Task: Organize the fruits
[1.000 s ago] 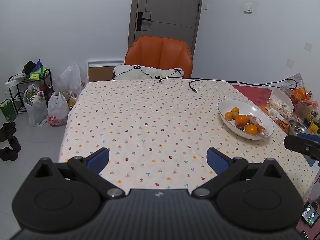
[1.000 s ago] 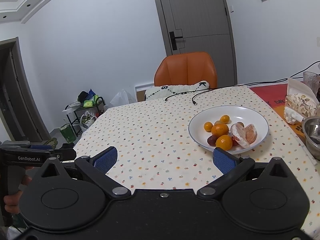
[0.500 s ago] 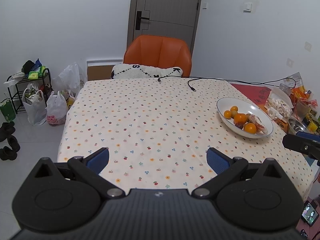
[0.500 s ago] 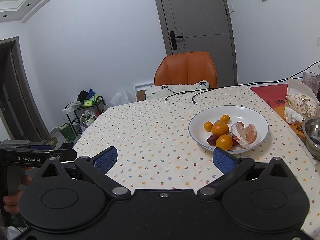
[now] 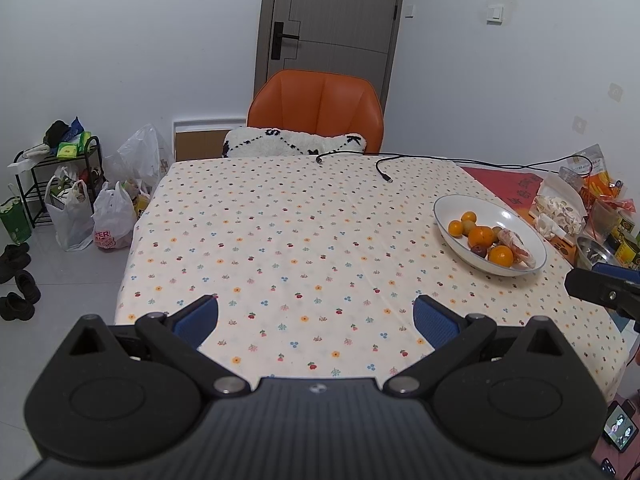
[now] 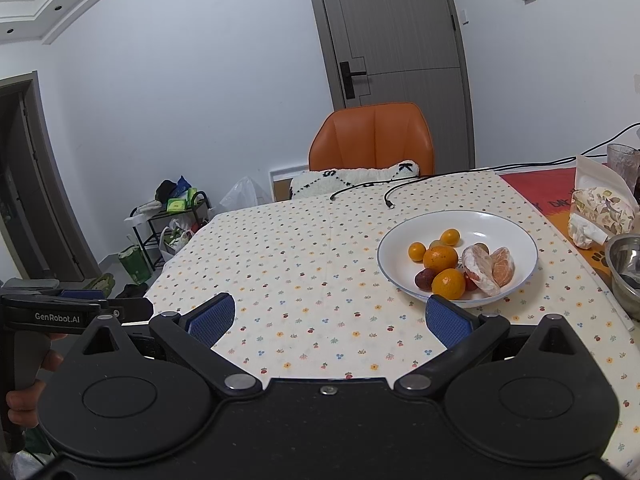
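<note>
A white plate (image 6: pixel 500 224) (image 5: pixel 452 210) sits on the right side of the flowered tablecloth (image 5: pixel 300 240). It holds several small oranges (image 6: pixel 440 258) (image 5: pixel 481 236), a dark plum (image 6: pixel 424 279) and a peeled citrus piece in clear wrap (image 6: pixel 480 266). My left gripper (image 5: pixel 316 318) is open above the near table edge, well left of the plate, with nothing between its blue pads. My right gripper (image 6: pixel 326 320) is open too, and its right pad (image 6: pixel 448 322) lies just in front of the plate's near rim.
An orange chair (image 5: pixel 316 112) with a white cushion stands at the far side. Black cables (image 5: pixel 380 164) lie on the far table edge. Snack bags (image 6: pixel 600 208) and a steel bowl (image 6: pixel 624 268) crowd the right edge. Bags and a rack (image 5: pixel 60 184) are on the floor at left.
The left gripper has pulled back and risen a little, so the table and plate look slightly farther. The right gripper has stayed nearly still.
</note>
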